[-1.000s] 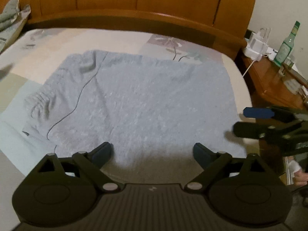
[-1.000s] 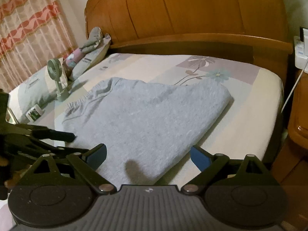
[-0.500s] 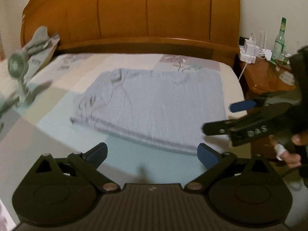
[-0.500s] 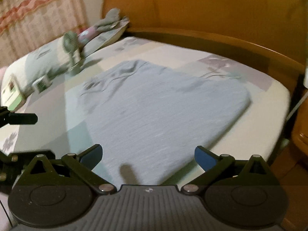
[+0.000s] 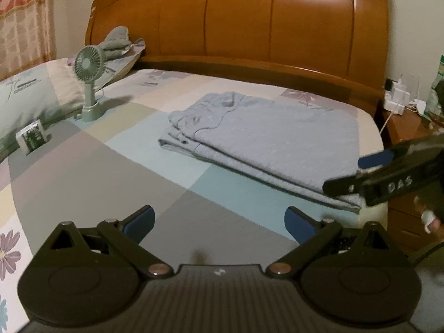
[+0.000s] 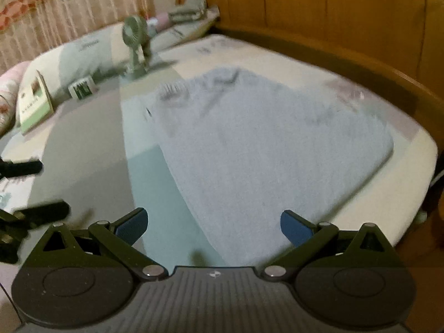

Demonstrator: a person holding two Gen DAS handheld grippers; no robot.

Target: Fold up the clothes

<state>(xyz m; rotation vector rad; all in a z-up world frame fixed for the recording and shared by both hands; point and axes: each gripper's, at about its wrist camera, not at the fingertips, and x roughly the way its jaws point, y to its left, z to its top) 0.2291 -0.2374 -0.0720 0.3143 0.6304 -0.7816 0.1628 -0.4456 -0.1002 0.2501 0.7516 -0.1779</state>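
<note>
Left claw (image 5: 219,219), which I steer from afar, stands spread wide with nothing between its blue-padded fingers, above bare sheet. Right claw (image 6: 213,223) is likewise spread wide and empty, its matte black linkage arms angled outward; the near corner of the garment lies below and between its pads without touching them. Folded grey-blue garment (image 5: 266,144): a soft, nubbly knit stacked in flat layers, roughly rectangular, with a dark piped seam and a gathered, wrinkled end toward the fan. It rests on the bed (image 5: 116,172), on the side nearer the nightstand (image 5: 402,127). The bed's sheet is a smooth patchwork of pale squares with flower prints. Glossy, curved wooden headboard (image 5: 277,22) rises behind. Small green fan (image 5: 88,83) with a round grille stands upright beside the pillow (image 5: 30,94). The right wrist view is blurred.
</note>
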